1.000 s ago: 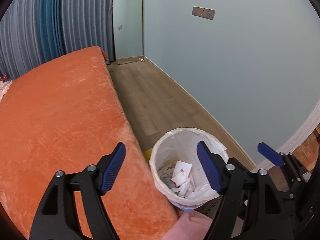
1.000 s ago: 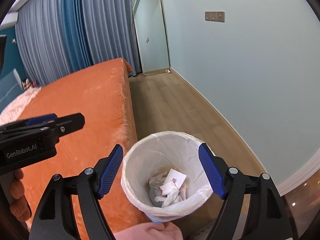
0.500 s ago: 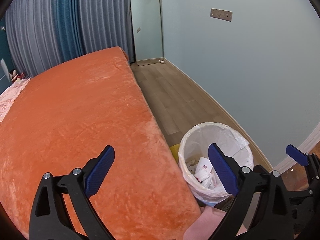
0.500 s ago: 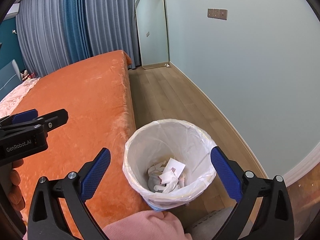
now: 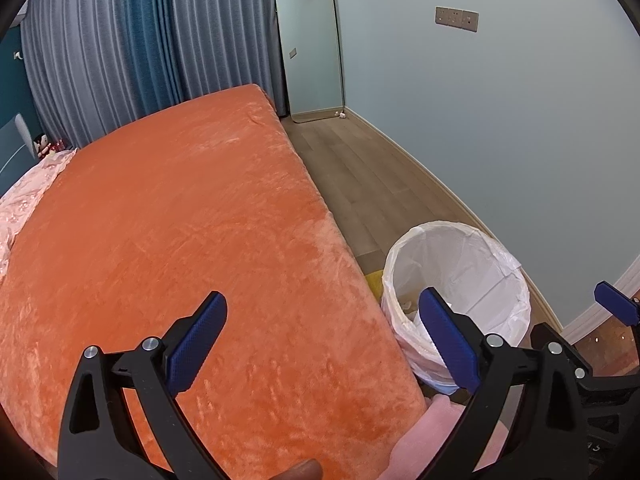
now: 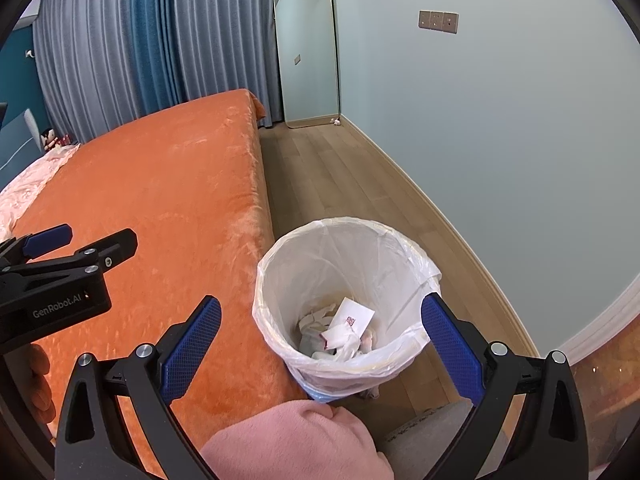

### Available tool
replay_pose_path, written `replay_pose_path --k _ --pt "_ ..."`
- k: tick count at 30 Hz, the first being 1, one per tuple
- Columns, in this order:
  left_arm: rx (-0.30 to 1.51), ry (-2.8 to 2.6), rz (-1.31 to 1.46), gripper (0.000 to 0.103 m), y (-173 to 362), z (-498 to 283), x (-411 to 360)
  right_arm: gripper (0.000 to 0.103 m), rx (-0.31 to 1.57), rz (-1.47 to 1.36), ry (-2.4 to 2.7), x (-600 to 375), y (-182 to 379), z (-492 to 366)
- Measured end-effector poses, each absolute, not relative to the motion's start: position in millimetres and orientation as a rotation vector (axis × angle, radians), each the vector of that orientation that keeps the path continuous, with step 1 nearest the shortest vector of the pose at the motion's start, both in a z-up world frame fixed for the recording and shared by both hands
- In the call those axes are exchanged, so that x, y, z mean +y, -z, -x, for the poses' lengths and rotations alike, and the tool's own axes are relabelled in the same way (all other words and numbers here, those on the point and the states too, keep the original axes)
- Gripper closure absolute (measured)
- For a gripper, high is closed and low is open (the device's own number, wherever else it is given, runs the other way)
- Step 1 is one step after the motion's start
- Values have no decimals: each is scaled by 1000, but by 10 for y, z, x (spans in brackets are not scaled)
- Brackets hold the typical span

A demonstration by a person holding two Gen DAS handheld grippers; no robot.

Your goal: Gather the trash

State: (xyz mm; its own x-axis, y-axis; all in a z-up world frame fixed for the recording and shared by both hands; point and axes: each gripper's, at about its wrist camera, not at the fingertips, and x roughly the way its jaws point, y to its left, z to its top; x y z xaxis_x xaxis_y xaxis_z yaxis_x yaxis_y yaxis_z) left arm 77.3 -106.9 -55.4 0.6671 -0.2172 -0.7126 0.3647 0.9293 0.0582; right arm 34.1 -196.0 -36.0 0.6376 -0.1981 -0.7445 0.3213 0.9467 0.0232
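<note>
- A bedroom in a home.
- A bed (image 5: pixel 180 240) under an orange plush cover fills most of the room.
- Grey and blue curtains (image 5: pixel 132 48) hang floor-length behind it.
- A tall mirror (image 6: pixel 306 50) leans in the corner.
- Wood floor (image 6: pixel 340 184), pale blue wall (image 5: pixel 500 120) with a switch plate (image 5: pixel 456 19).
- A lined bin (image 6: pixel 344 304) stands beside the bed.

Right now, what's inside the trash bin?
In the white-lined trash bin: crumpled white paper scraps and a flat white slip with a red mark on top. Anything under that pile is hidden. From the left wrist view a finger blocks most of the contents.
</note>
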Motion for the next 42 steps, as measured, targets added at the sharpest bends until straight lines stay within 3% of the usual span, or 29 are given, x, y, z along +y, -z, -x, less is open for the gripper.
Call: replay_pose_path --k 42 --pt "807 287 -223 9 774 -647 -970 6 860 -112 337 -1893 489 -195"
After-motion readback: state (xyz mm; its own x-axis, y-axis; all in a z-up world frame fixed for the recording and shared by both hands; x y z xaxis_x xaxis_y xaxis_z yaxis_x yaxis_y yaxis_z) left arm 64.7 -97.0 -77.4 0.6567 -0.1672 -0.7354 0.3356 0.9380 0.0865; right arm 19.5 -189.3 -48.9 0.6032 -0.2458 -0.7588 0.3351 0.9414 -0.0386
